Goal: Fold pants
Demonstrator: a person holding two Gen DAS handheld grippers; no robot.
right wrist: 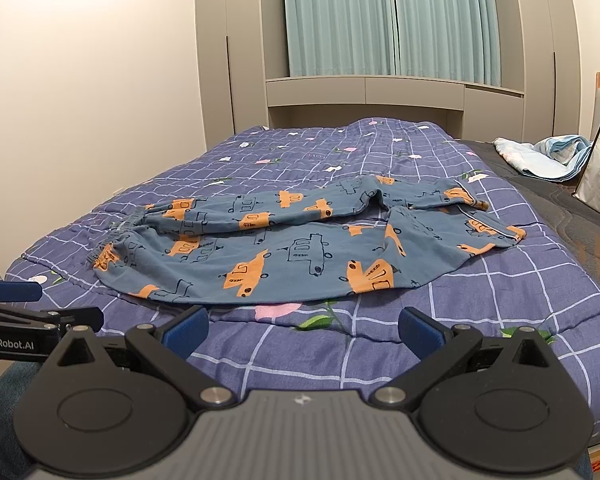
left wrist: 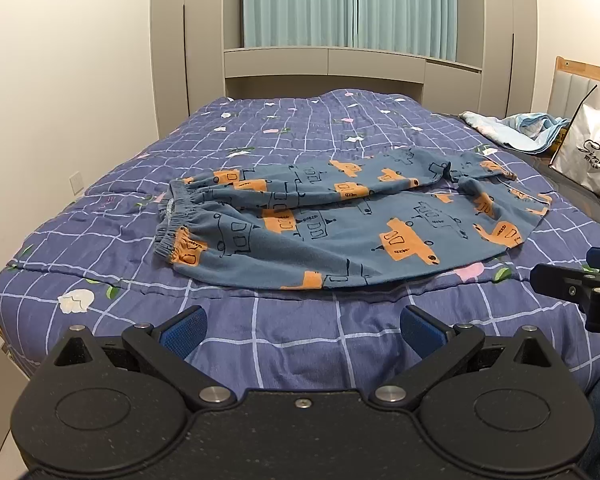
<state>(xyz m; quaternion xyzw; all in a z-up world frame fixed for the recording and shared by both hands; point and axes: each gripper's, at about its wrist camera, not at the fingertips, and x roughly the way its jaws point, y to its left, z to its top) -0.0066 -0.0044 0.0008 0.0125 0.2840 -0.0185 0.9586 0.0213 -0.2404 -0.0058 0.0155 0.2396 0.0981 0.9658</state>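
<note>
Left gripper (left wrist: 302, 330): jaws spread wide, nothing between the blue pads (left wrist: 186, 330), held above the near edge of the quilt (left wrist: 100, 216). Pants (left wrist: 340, 220): blue with orange vehicle print, laid across the middle of the bed, elastic waistband (left wrist: 172, 220) to the left, legs running right, far leg bent at its end. Right gripper (right wrist: 302, 332): jaws likewise wide apart, empty, near the bed's front edge. White bag (left wrist: 592, 156) at far right.
</note>
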